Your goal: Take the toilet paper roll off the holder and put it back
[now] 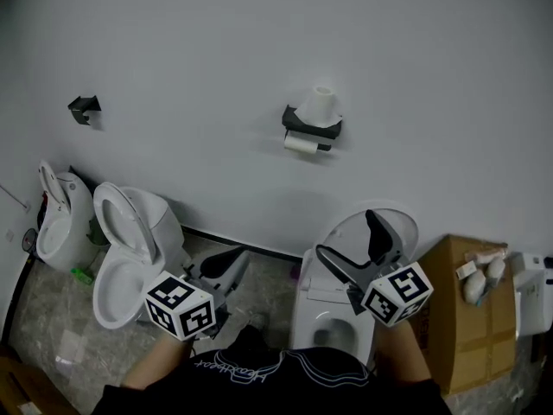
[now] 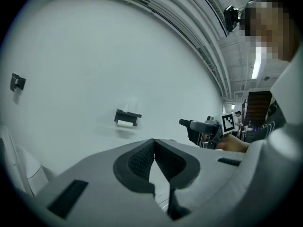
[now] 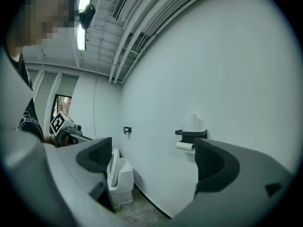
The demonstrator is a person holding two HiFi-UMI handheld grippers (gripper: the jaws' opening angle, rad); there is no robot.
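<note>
Hanging low in the head view, both grippers are sitting well short of the wall. The left gripper (image 2: 154,143) is showing its pads pressed together on nothing; the right gripper (image 3: 154,151) is holding its jaws wide apart, empty. Beyond them, 1 toilet (image 1: 333,318) is standing with its lid up. Farther off, at upper centre, the toilet paper roll (image 1: 301,143) is hanging under the black holder (image 1: 311,126), with 1 spare roll (image 1: 322,102) standing on top. The removal is seemingly not yet under way. The next move is likely calling for the open right gripper to reach up and close around the hanging roll.
</note>
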